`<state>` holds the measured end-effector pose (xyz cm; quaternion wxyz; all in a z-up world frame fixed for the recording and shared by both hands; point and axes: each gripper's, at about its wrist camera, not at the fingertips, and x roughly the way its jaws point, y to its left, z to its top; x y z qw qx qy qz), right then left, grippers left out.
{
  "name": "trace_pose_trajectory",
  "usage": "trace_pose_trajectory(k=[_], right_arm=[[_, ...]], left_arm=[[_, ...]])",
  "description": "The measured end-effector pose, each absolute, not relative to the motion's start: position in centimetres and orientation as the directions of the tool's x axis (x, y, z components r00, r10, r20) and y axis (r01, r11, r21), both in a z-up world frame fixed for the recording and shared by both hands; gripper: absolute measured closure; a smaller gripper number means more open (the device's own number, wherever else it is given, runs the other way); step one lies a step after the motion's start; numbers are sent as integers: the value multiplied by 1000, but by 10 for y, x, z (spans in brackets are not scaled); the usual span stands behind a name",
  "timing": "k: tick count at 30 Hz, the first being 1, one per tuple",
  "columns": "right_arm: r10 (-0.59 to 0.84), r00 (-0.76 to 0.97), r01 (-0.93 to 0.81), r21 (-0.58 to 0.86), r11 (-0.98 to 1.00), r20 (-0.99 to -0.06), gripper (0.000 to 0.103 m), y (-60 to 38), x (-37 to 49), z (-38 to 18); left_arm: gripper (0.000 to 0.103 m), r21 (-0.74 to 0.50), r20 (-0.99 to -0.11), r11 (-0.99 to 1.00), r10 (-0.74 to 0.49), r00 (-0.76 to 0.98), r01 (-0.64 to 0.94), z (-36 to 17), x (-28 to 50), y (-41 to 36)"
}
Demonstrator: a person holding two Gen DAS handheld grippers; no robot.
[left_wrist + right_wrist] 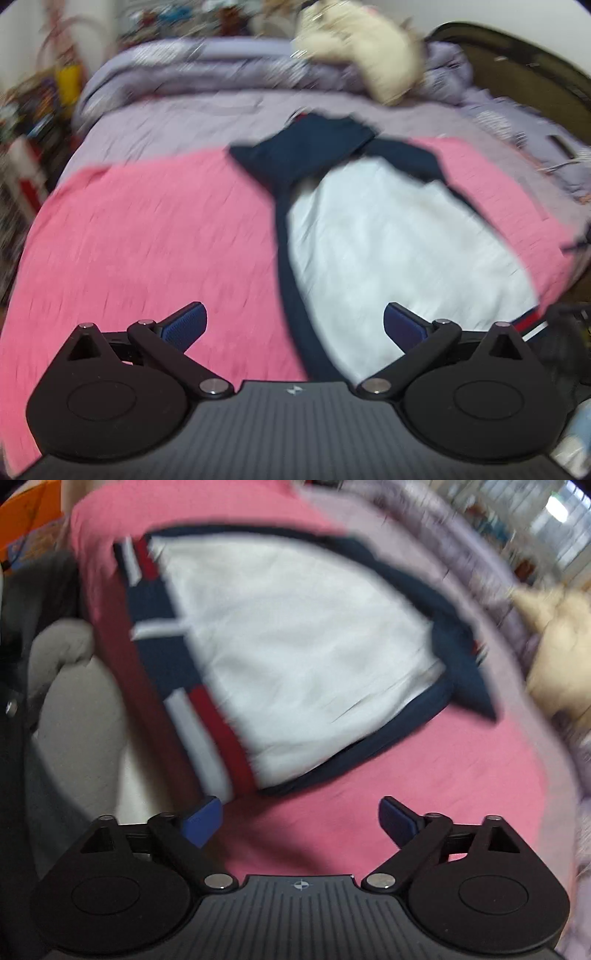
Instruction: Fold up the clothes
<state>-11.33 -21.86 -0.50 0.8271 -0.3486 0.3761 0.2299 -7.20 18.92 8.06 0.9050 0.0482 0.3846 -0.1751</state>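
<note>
White-and-navy garment (399, 236) lies on pink sheet (147, 240).

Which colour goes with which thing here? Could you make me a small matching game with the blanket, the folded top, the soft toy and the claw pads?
Things:
1. blanket spread on the bed
2. main panel of the folded top
3. soft toy at the far end of the bed
4. pads of the right claw

Colours:
A. blue
B. cream
C. pink
D. white

Pairs: 1-C, 2-D, 3-B, 4-A
</note>
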Motion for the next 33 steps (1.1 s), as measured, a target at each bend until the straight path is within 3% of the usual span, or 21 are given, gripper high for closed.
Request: trace_pose_trajectory(k=[3, 6, 8, 10, 14, 16, 18, 19, 21, 23, 24, 25, 27, 29, 30, 32, 33], right_arm=[[115, 755, -491, -441, 751, -645, 0, -227, -65, 14], [10, 846, -270, -412, 870, -533, 4, -210, 7, -5], [-67, 854, -158, -380, 912, -516, 14, -186, 65, -31], [-138, 834, -106, -400, 911, -534, 32, -158, 121, -62], [-266, 785, -133, -572, 810, -559, 36, -111, 213, -126], [-337, 764, -117, -631, 767, -551, 48, -107, 244, -150], [-388, 744, -32, -608, 793, -545, 52, -126, 258, -149], [-396, 729, 7, -573, 820, -558, 66, -141, 262, -144], [-430, 707, 110, -514, 851, -561, 85, -179, 257, -128], [-492, 684, 243, -467, 850, -539, 85, -227, 237, -110], [-524, 669, 310, -442, 841, -527, 81, -252, 226, -100], [-521, 650, 369, -369, 853, -554, 55, -280, 212, -92], [-464, 613, 476, -171, 863, -639, 30, -341, 184, -79], [-312, 552, 558, 65, 828, -773, 26, -396, 167, -87], [-268, 550, 549, 100, 830, -791, 24, -405, 161, -87], [-233, 569, 482, 91, 872, -788, 25, -408, 152, -84], [-266, 577, 425, 6, 905, -773, 25, -396, 148, -77]], left_arm=[[0, -56, -650, 916, -335, 682, 398, 83, -51, 162], [0, -81, -622, 900, -381, 684, 428, 57, -22, 112], [0, -83, -625, 902, -378, 683, 423, 30, -3, 75], [0, -41, -651, 925, -311, 693, 377, 0, 15, 45], [1, 46, -760, 963, -139, 635, 266, -63, 38, 26], [0, 32, -751, 965, -147, 644, 259, -82, 34, 34], [0, -3, -705, 966, -185, 685, 258, -93, 25, 45], [0, -1, -695, 966, -186, 695, 257, -94, 24, 45], [0, 6, -679, 966, -186, 710, 259, -96, 21, 45], [0, -4, -672, 965, -196, 714, 261, -96, 22, 48], [0, -10, -671, 965, -201, 714, 263, -95, 24, 48], [0, -10, -669, 964, -203, 715, 264, -95, 25, 48], [0, -9, -666, 961, -212, 715, 277, -95, 26, 47], [0, -6, -665, 958, -217, 714, 286, -94, 27, 45], [0, -4, -665, 958, -218, 714, 288, -94, 27, 45], [0, -2, -665, 957, -217, 714, 289, -94, 27, 44], [0, -1, -665, 957, -217, 715, 289, -94, 26, 44]])
